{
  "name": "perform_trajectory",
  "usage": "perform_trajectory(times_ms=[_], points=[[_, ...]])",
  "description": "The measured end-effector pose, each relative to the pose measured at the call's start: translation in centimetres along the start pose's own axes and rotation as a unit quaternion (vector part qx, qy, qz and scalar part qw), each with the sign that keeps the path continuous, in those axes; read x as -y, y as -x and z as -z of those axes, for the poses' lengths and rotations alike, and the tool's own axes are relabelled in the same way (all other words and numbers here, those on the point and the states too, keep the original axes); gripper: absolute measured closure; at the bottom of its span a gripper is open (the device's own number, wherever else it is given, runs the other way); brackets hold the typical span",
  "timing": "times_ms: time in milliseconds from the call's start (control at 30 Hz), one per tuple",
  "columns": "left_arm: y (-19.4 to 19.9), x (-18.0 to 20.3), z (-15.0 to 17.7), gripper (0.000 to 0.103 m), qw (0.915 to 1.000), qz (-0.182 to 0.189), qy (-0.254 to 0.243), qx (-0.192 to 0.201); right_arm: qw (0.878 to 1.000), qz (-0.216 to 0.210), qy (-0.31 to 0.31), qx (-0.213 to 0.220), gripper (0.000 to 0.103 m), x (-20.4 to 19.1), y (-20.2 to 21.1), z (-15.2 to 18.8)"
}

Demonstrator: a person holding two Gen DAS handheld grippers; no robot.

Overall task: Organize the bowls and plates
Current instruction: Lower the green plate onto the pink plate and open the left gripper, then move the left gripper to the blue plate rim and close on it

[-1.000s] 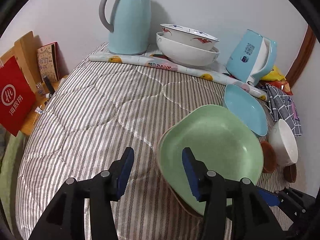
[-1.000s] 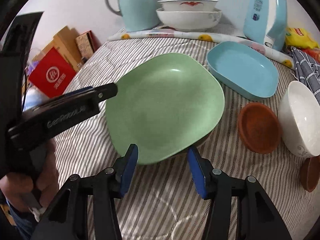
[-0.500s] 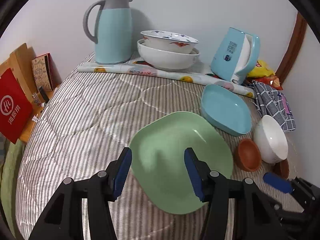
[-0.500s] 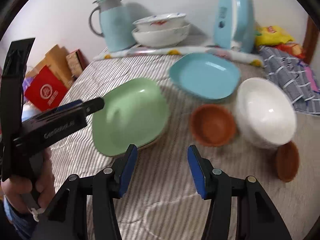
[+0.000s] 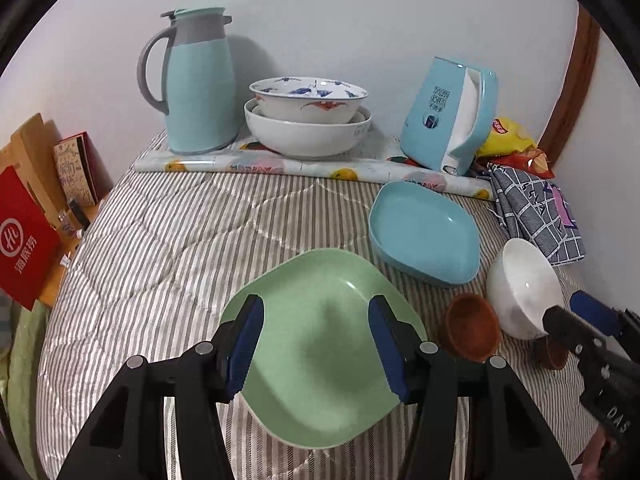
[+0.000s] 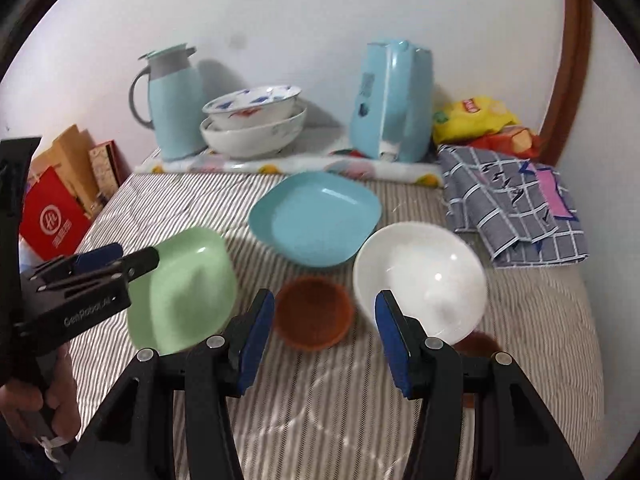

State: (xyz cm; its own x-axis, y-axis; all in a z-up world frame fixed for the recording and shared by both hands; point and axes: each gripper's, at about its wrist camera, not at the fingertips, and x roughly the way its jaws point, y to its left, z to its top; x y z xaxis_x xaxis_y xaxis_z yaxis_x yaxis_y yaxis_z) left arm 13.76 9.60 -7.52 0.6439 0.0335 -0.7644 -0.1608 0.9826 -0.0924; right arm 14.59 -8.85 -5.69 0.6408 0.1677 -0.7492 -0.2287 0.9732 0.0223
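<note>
A green plate (image 5: 320, 340) lies flat on the striped quilt (image 5: 168, 248), with a pale edge showing under its near rim. My left gripper (image 5: 316, 344) hovers open above it and holds nothing. A blue plate (image 5: 424, 232) lies behind and to the right. A white bowl (image 6: 420, 276) and a small brown bowl (image 6: 312, 312) stand side by side, and a second brown bowl (image 6: 478, 342) is partly hidden behind my finger. My right gripper (image 6: 322, 336) is open and empty above the near side of the brown bowl. The green plate (image 6: 184, 292) and left gripper (image 6: 116, 260) appear at its left.
Two stacked white patterned bowls (image 5: 306, 120) stand at the back between a blue thermos jug (image 5: 196, 80) and a blue kettle (image 5: 448, 116). A checked cloth (image 5: 536, 212) and snack bags (image 5: 508, 136) lie at the right. A red box (image 5: 24, 240) and cartons stand beyond the left edge.
Both grippers have drawn back and risen from the green plate, which now lies flat. The right gripper has swung right, from the green plate to the brown and white bowls.
</note>
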Motion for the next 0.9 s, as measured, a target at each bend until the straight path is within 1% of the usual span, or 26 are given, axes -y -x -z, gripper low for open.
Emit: perform_trajectory(times_ms=[100, 200, 267, 667, 900], points=[[-0.1, 0.2, -0.6, 0.051, 1.0, -0.003, 0.0, 0.0, 1.0, 0.007, -0.006, -0.001, 0.051, 0.6, -0.1, -0.5], [-0.3, 0.6, -1.1, 0.051, 1.0, -0.004, -0.003, 0.001, 1.0, -0.002, -0.014, -0.002, 0.051, 1.2, -0.4, -1.0], [-0.5, 0.8, -1.4, 0.051, 1.0, -0.005, -0.007, 0.002, 1.0, 0.001, -0.016, 0.0, 0.051, 1.4, -0.5, -1.3], [-1.9, 1.5, -2.7, 0.051, 0.9999, -0.009, -0.01, -0.002, 1.0, 0.005, -0.004, 0.006, 0.051, 2.2, -1.8, -3.5], [-2.9, 2.1, -3.5, 0.051, 0.9998, -0.013, -0.015, -0.004, 1.0, -0.004, -0.012, 0.004, 0.051, 3.0, -3.0, -4.8]])
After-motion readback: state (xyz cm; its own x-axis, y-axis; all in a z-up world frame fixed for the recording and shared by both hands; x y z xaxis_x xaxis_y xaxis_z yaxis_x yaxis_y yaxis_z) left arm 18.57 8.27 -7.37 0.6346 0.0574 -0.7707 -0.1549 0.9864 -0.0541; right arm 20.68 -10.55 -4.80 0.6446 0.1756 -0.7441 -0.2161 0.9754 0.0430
